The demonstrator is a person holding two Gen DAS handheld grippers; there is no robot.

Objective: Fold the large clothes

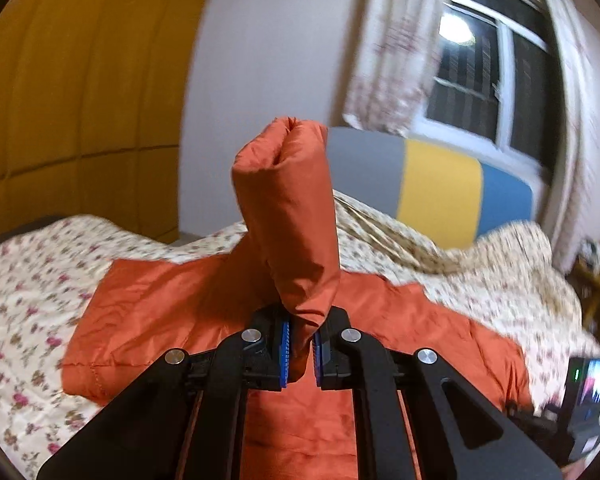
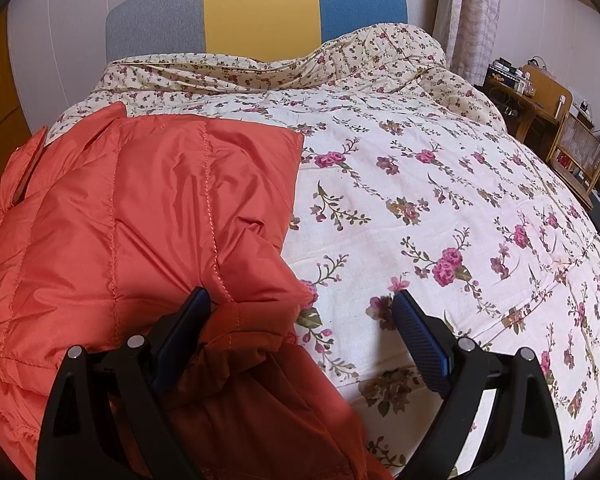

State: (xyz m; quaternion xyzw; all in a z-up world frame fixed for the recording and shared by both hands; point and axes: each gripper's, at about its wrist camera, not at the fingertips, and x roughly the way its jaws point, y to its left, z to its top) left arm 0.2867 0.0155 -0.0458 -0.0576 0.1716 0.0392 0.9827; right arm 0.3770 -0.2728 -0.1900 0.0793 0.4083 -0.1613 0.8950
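An orange-red quilted jacket, stitched in matching thread, lies across a cream bedspread printed with pink roses and olive-green leafy sprigs. Behind it, the headboard carries three vertical bands of grey, mustard yellow and blue. The left gripper and right gripper are both black, their pads blue. A mustard-yellow panelled wall meets a pale white one, while the curtains show a faint pinkish pattern on off-white beside a white-framed window, dark outside.
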